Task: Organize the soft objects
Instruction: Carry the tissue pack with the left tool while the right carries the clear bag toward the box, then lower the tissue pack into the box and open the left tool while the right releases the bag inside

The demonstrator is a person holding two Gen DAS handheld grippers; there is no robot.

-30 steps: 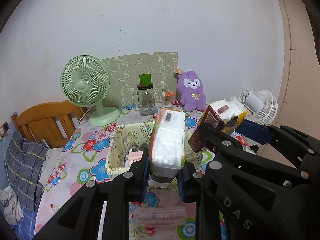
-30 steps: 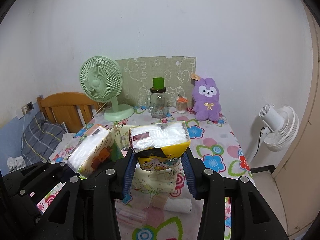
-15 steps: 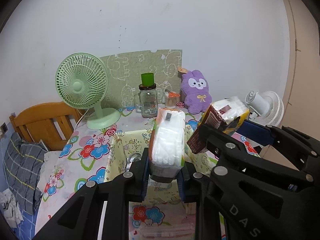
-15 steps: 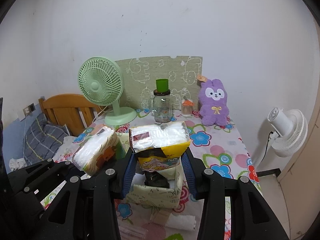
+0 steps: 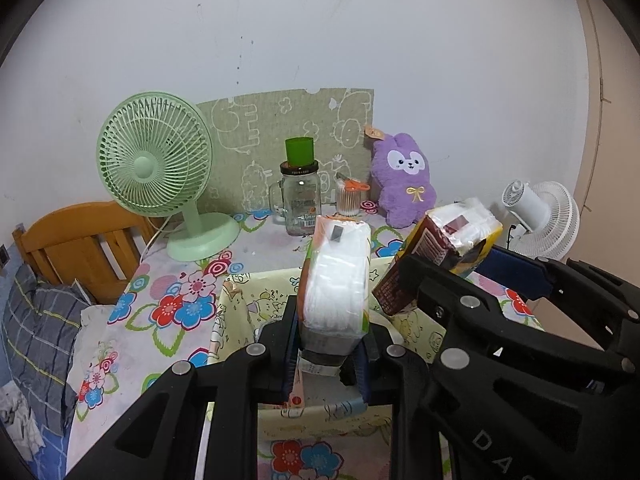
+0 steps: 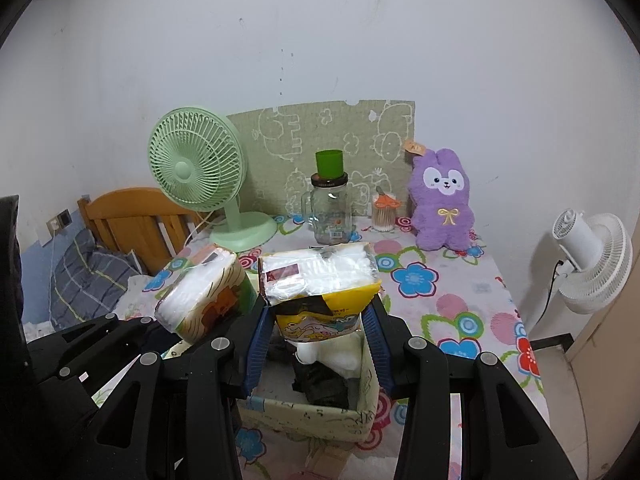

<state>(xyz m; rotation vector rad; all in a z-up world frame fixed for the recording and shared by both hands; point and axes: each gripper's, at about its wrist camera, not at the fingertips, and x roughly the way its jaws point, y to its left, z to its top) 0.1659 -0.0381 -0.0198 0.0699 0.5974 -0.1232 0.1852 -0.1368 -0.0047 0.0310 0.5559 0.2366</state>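
Note:
My left gripper (image 5: 330,332) is shut on an orange-and-green pack of white tissues (image 5: 336,280), held on edge. My right gripper (image 6: 316,340) is shut on a yellow tissue pack (image 6: 320,280), held flat. Both packs hang just above a pale cartoon-print fabric box (image 6: 304,416) on the flowered table (image 6: 452,280). Inside the box lie a dark cloth (image 6: 320,380) and a white soft item (image 6: 340,356). The left pack (image 6: 204,292) is beside the yellow one, on its left. A purple plush rabbit (image 6: 440,200) sits at the back of the table.
At the back stand a green desk fan (image 5: 154,168), a glass jar topped by a green cup (image 5: 300,204) and a small jar of swabs (image 5: 348,200). A white fan (image 6: 588,260) stands off the table's right edge. A wooden headboard (image 5: 72,240) and bedding lie left.
Both grippers have moved forward and slightly down with their packs, so the box now lies right under them. The small items at the table's front have dropped out of view.

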